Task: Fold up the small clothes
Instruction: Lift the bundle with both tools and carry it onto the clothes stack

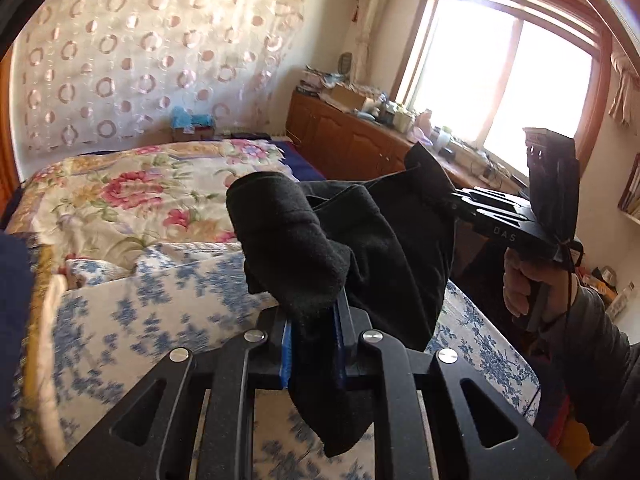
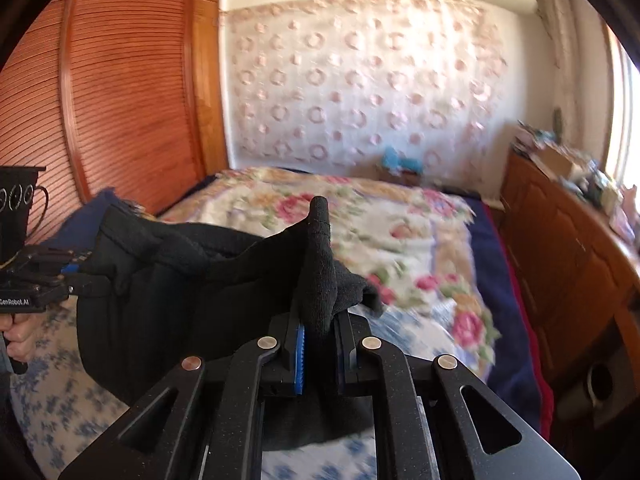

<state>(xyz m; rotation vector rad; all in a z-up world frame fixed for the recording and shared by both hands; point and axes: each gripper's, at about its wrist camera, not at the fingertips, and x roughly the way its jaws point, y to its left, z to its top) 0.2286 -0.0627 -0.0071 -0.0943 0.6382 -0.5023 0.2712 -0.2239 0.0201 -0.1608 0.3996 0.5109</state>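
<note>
Both grippers, left (image 1: 314,320) and right (image 2: 320,330), are clamped on a black garment (image 1: 380,248) held above the bed (image 1: 160,280); next, I judge, lay it flat.

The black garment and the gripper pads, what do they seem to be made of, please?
Black garment: soft, matte knit or fleece, judging by its fuzzy nap and limp drape. Pads of the right gripper: probably blue rubber or plastic, with a ridged, toothed edge.
</note>
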